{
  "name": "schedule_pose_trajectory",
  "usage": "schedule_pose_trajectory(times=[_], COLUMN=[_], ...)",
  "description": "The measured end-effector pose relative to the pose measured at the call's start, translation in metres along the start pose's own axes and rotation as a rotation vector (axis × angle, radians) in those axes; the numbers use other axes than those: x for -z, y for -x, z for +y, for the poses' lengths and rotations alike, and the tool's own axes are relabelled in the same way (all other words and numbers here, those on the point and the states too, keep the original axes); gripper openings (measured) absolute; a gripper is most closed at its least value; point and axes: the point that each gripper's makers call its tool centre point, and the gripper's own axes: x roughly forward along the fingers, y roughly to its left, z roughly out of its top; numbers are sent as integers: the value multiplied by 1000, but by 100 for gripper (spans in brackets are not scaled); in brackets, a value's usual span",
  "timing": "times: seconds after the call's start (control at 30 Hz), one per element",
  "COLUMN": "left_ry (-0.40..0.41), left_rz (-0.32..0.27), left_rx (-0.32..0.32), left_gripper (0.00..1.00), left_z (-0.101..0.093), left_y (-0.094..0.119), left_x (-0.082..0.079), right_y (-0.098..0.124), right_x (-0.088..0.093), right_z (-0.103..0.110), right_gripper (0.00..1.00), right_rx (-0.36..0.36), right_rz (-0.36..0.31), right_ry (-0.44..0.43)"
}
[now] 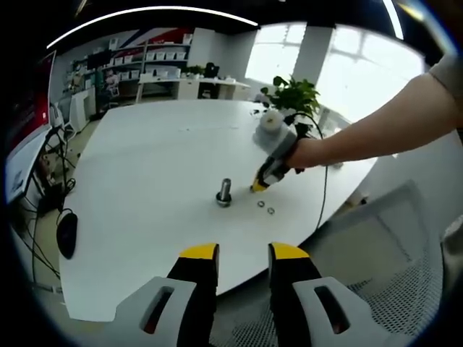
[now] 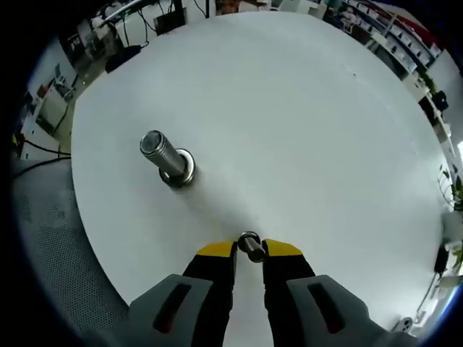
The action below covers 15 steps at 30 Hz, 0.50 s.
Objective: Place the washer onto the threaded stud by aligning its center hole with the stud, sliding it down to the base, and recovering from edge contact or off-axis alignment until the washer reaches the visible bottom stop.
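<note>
Landmark: the upright silver threaded metal stud [image 2: 163, 155] stands on its round base near the middle of the round white bench [image 2: 304, 123]; every place below is told from it.

Progress: judging from the pictures, the pick-up is done and the placing is not. The washer is off the bench and in the tongs, but no hole is yet over the stud tip. Left to do: carry it across, line up the hole, slide it down to the bottom stop.

Washer: a small silver metal ring washer [image 2: 250, 244] is pinched at the tips of the right tongs [image 2: 250, 248], near the stud but clearly apart from it, toward the bench edge.

Right tongs: clenched on the washer, yellow-tipped black jaws meeting around it. In the left gripper view they [image 1: 259, 185] point down beside the stud [image 1: 224, 191], held by a person's hand [image 1: 307, 153].

Left tongs: the yellow-tipped pair [image 1: 243, 252] hang released, jaws parted with nothing between them, well apart from the stud, past the bench rim.

Spare parts: two more small metal rings [image 1: 265, 207] lie flat on the bench just beside the stud, on the right tongs' side.

Stud base: a ring or flange sits at the foot; I cannot tell whether that is a washer already seated.

Containers: none seen near the stud; the parts lie loose on the bench.
</note>
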Motion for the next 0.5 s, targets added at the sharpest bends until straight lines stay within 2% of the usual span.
schedule_pose_trajectory(times=[0.27, 0.5], left_ry=[6, 2], left_rz=[-5, -8], left_rx=[-5, -12], left_gripper=[25, 25], left_z=[1, 2], left_y=[1, 1], left_x=[-1, -2], right_y=[4, 17], right_x=[6, 16], right_z=[-1, 1], right_gripper=[18, 20], right_rx=[-1, 1], right_rz=[2, -8], right_ry=[-8, -25])
